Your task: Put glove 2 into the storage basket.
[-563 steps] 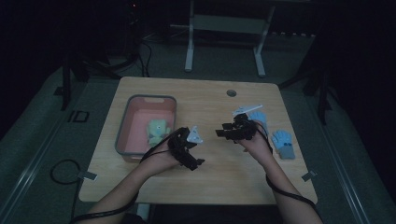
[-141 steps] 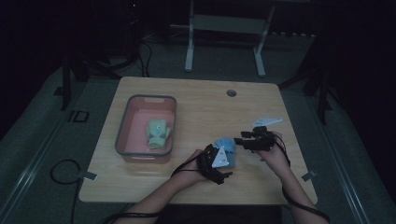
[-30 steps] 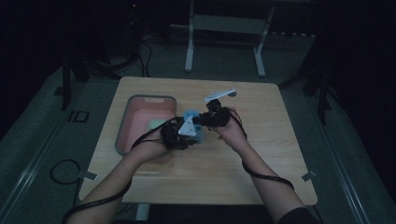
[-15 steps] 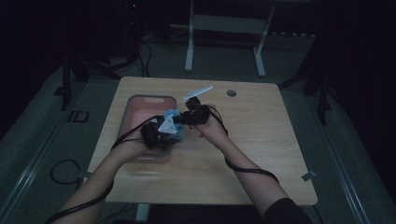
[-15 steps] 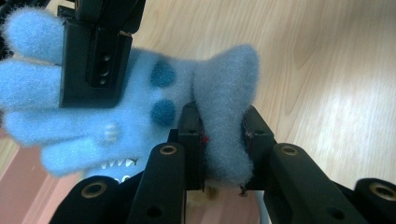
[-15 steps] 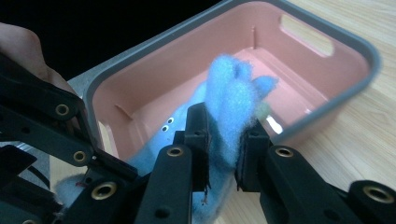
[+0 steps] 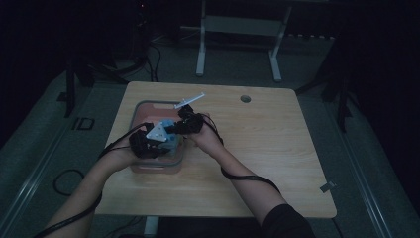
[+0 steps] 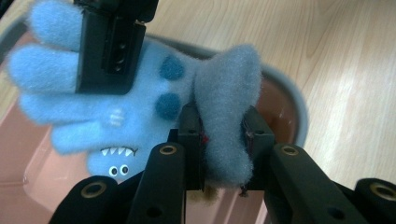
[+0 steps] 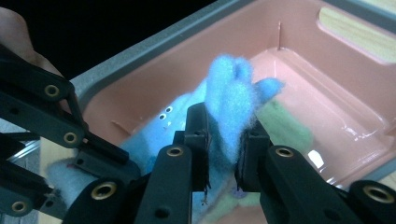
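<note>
Both claws, L (image 8: 223,140) & R (image 9: 223,149), carried blue glove (image 8: 140,98) over to pink bin (image 7: 143,106) (each clamped on fleece).

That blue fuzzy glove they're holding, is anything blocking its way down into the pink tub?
Nothing visible does. Both grippers hold the blue glove over the pink tub, whose top is open. A green fuzzy item already lies on the bottom, leaving room beside it.

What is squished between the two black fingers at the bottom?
In the left gripper view, the fingers pinch a fuzzy fold of the blue monster glove, above the pink bin.
</note>
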